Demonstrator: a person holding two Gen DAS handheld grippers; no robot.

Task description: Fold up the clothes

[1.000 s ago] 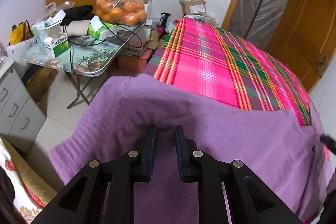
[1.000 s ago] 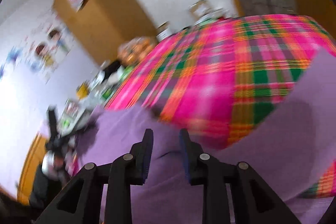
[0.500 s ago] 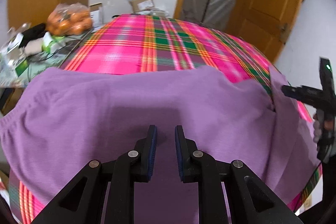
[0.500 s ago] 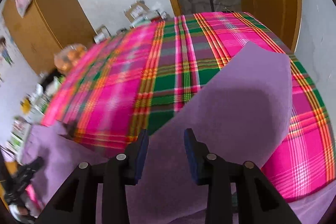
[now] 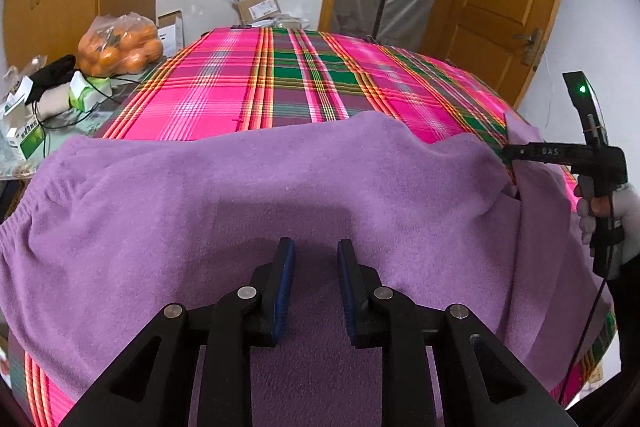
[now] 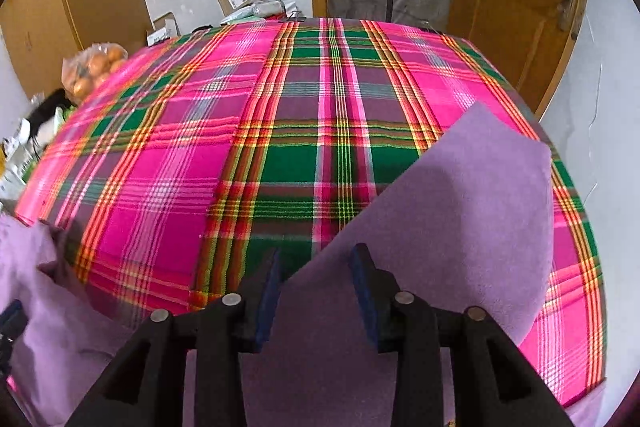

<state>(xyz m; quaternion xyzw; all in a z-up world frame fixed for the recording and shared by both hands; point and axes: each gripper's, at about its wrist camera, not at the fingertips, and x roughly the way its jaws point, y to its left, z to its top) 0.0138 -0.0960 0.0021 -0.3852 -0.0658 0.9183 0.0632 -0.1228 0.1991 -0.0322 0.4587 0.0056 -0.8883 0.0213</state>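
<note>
On plaid bedspread (image 6: 168, 163), purple garment (image 5: 280, 187), left claw (image 5: 316, 251) opening

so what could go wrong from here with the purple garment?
1. The left gripper is opening over the purple garment with no fold between its pads; closing here could pinch one layer or nothing.
2. The garment's near part hangs over the edge of the plaid bed cover; it might slide off.
3. The right gripper straddles the sleeve panel's edge; a grab could miss.
</note>
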